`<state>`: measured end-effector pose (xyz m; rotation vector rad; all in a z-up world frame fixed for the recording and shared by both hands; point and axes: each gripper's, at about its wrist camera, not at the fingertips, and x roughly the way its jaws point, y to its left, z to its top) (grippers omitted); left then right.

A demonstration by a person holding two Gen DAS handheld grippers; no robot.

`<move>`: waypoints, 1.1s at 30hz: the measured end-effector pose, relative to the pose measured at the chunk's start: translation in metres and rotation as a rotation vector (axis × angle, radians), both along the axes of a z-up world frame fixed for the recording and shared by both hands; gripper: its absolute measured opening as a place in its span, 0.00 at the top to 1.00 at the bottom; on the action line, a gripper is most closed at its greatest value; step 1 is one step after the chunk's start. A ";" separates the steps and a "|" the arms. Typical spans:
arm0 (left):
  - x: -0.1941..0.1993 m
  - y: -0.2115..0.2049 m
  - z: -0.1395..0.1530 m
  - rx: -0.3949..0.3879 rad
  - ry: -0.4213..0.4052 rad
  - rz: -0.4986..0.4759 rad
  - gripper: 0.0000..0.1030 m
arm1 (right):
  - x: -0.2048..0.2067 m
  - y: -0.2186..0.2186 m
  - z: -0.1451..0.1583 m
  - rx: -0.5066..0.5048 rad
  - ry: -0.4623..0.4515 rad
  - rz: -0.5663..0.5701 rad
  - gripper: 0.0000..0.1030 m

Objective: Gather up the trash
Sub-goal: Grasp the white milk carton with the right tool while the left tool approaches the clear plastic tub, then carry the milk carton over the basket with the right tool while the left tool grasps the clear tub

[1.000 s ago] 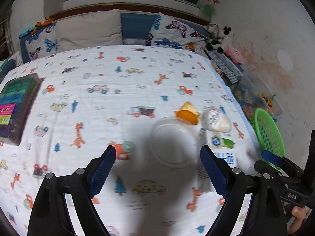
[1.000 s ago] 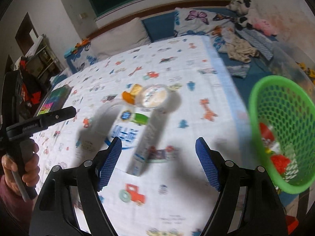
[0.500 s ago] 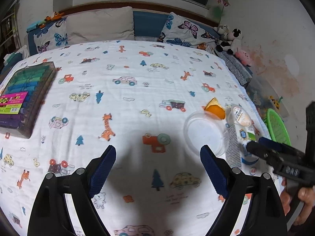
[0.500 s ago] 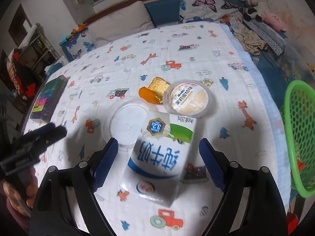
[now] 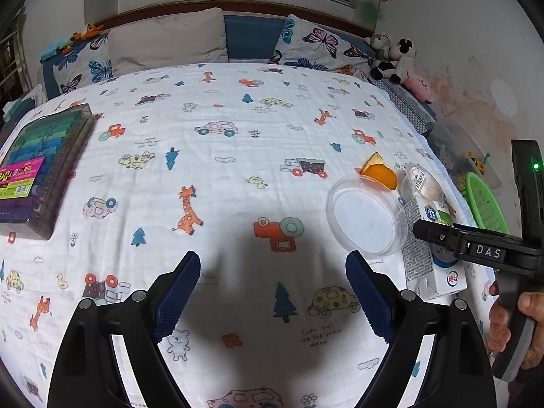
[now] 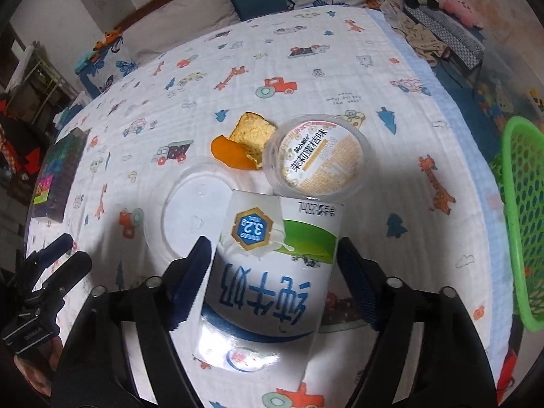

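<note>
Room: bedroom, a bed (image 5: pixel 238 156) with a white kiddie-print sheet (cars, giraffes, trees) fills most of both views, pillows along the top edge.

Milk carton (image 6: pixel 268 278): lying flat on the sheet, lower middle of the right wrist view, blue and green print. In the left wrist view it sits at the right edge (image 5: pixel 431 258), partly behind the other tool.

Right gripper (image 6: pixel 272 282): tongs spread apart, one blue pad either side of the carton. The left pad looks right up against the carton's side, the right pad looks a touch off it, so not clamped as far as I can tell.

Clear lid (image 6: pixel 193 217): round plastic, just left of the carton, and the carton's top corner overlaps its rim. Right of centre in the left wrist view (image 5: pixel 365 217).

Sealed cup (image 6: pixel 318 158): round tub with a printed foil top, just above the carton, touching or nearly so.

Orange peel (image 6: pixel 231 151): with a yellowish scrap, tucked left of the cup and above the lid.

Green basket (image 6: pixel 523 224): mesh plastic, right edge of the frame, off the side of the bed.

Left gripper (image 5: pixel 272 292): bottom centre of its own view, tongs wide apart over bare sheet with nothing between them.

Marker box (image 5: pixel 37 173): left edge of the left wrist view, well apart from the trash.

Stuffed toys (image 5: pixel 397 57): upper right by the wall.
</note>
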<state>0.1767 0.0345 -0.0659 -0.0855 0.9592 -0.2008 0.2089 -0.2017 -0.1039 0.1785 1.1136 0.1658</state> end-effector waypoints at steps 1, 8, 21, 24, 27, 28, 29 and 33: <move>0.000 -0.002 0.000 0.005 -0.002 -0.007 0.18 | -0.001 -0.002 0.001 0.000 -0.001 0.000 0.29; 0.000 -0.028 0.001 0.041 -0.021 -0.101 0.18 | -0.012 -0.017 0.008 0.014 -0.022 0.002 0.29; 0.019 -0.088 -0.014 0.131 -0.022 -0.286 0.09 | -0.051 -0.058 0.040 0.042 -0.129 -0.015 0.30; 0.026 -0.095 -0.018 0.141 -0.015 -0.302 0.09 | -0.062 -0.067 0.047 0.034 -0.165 -0.022 0.30; 0.032 -0.102 -0.022 0.160 -0.010 -0.323 0.08 | -0.072 -0.071 0.053 0.022 -0.198 -0.027 0.31; 0.033 -0.104 -0.022 0.167 -0.010 -0.327 0.08 | -0.075 -0.072 0.055 0.016 -0.208 -0.028 0.31; 0.034 -0.106 -0.023 0.167 -0.010 -0.341 0.08 | -0.077 -0.073 0.056 0.008 -0.218 -0.029 0.31; 0.032 -0.118 -0.023 0.187 -0.032 -0.399 0.08 | -0.085 -0.074 0.061 -0.041 -0.260 -0.023 0.31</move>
